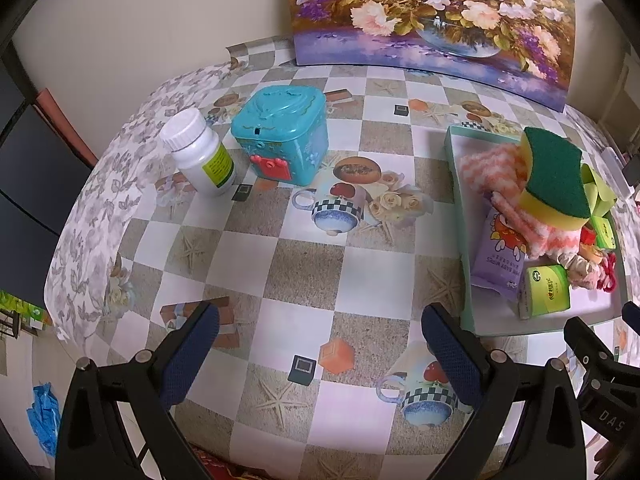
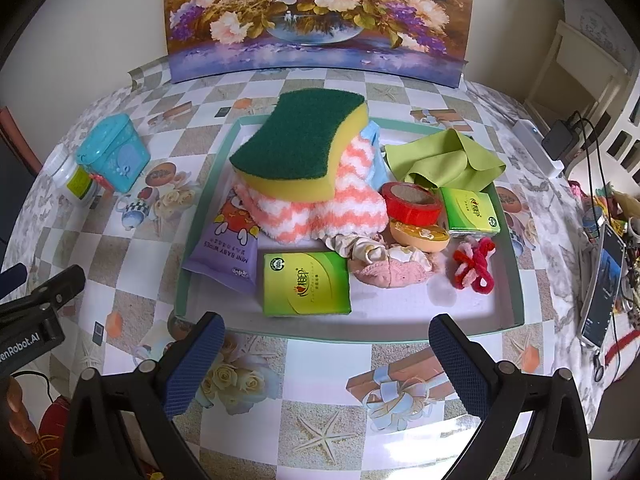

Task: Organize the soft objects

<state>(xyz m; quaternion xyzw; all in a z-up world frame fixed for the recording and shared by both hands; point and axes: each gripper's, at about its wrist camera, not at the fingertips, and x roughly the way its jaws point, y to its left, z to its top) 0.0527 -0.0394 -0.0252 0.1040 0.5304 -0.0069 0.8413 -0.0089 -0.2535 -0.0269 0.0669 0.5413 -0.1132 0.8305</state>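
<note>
Claws wide apart over the counter, nothing gripped.
Left claw [image 1: 320, 344] and right claw [image 2: 326, 350] both released at the near edge; beyond, the tray [image 2: 208, 184] holds tissue packs, wipes, a fluffy cloth [image 2: 320, 208], with the sponge [image 2: 304, 140] on top.
</note>
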